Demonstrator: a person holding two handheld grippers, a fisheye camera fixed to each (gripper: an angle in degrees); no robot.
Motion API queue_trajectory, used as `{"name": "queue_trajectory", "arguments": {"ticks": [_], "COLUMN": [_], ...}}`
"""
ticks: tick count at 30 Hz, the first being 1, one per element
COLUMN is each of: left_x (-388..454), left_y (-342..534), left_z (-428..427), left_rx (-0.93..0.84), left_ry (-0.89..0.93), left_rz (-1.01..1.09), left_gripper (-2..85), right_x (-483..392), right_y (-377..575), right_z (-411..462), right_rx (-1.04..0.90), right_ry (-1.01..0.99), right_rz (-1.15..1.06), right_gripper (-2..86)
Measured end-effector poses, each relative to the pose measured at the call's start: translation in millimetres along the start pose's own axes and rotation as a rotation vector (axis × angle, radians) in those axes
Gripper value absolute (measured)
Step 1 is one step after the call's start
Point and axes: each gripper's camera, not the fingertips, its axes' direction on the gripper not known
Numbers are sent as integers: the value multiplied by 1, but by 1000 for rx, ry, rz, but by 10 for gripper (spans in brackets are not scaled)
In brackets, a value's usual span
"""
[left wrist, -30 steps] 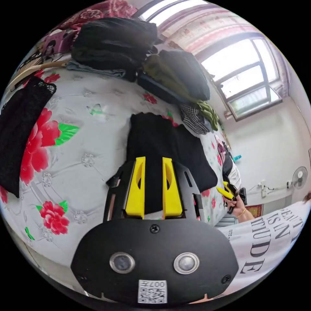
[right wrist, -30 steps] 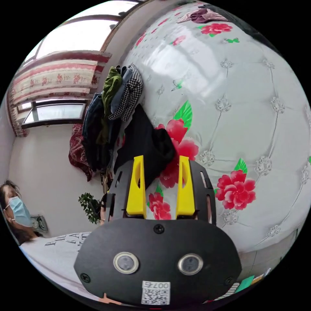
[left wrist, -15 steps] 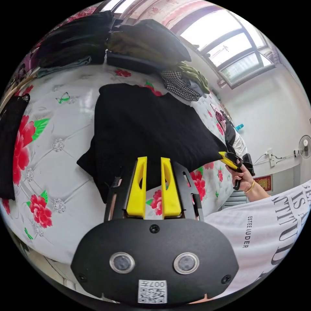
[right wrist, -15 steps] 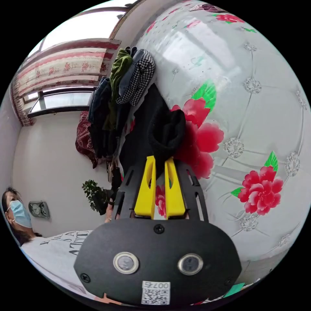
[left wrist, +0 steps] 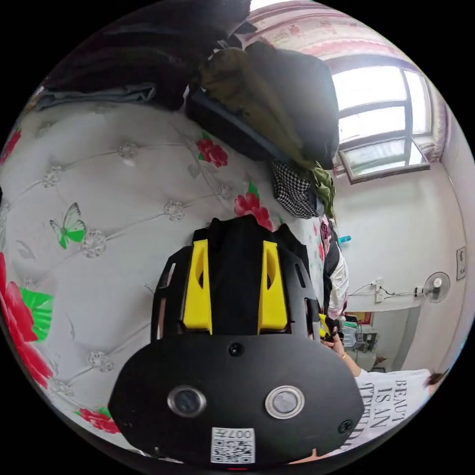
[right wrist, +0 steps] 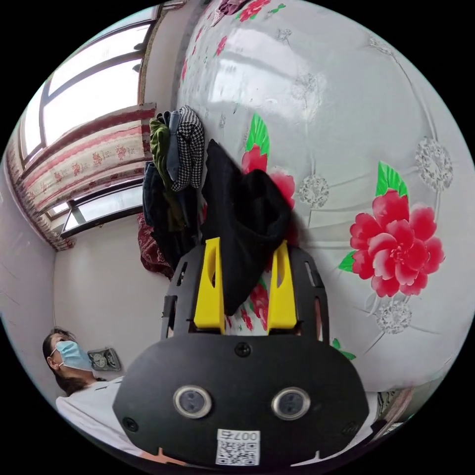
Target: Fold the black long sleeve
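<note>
On the bed: black sleeve, bunched.
Left gripper: fingers spread, black cloth lying between them.
Right gripper: fingers apart, a fold of the sleeve hanging between.
Behind: clothes pile by the window.

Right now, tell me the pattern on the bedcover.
White quilted bedcover with red flowers, clearest in the right gripper view.
</note>
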Motion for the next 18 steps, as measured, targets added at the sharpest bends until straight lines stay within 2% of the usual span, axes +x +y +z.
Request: {"name": "queue_trajectory", "arguments": {"ticks": [1, 3, 6, 9, 11, 14, 18], "left_x": [-11, -24, -30, -37, -44, -23, 64], "left_y": [-10, -14, -4, 20, 37, 71, 145], "left_z": [15, 24, -2, -40, -61, -71, -16], "left_rx": [-48, -40, 130, 297, 346, 285, 46], "left_ry": [51, 79, 106, 41, 7, -3, 70], "left_rz": [-37, -85, -58, -53, -71, 17, 259], "left_gripper": [28, 5, 5, 48, 61, 67, 69], "right_x": [1, 1, -1, -2, -4, -14, -55], "right_y": [-1, 1, 1, -2, -3, -5, -6], "right_z": [2, 1, 0, 0, 1, 3, 11], "right_rx": [1, 26, 30, 26, 30, 34, 23], "right_ry": [0, 20, 44, 55, 71, 132, 290], "right_rz": [20, 34, 14, 12, 15, -5, -140], "right_gripper": [64, 56, 48, 42, 39, 35, 31]}}
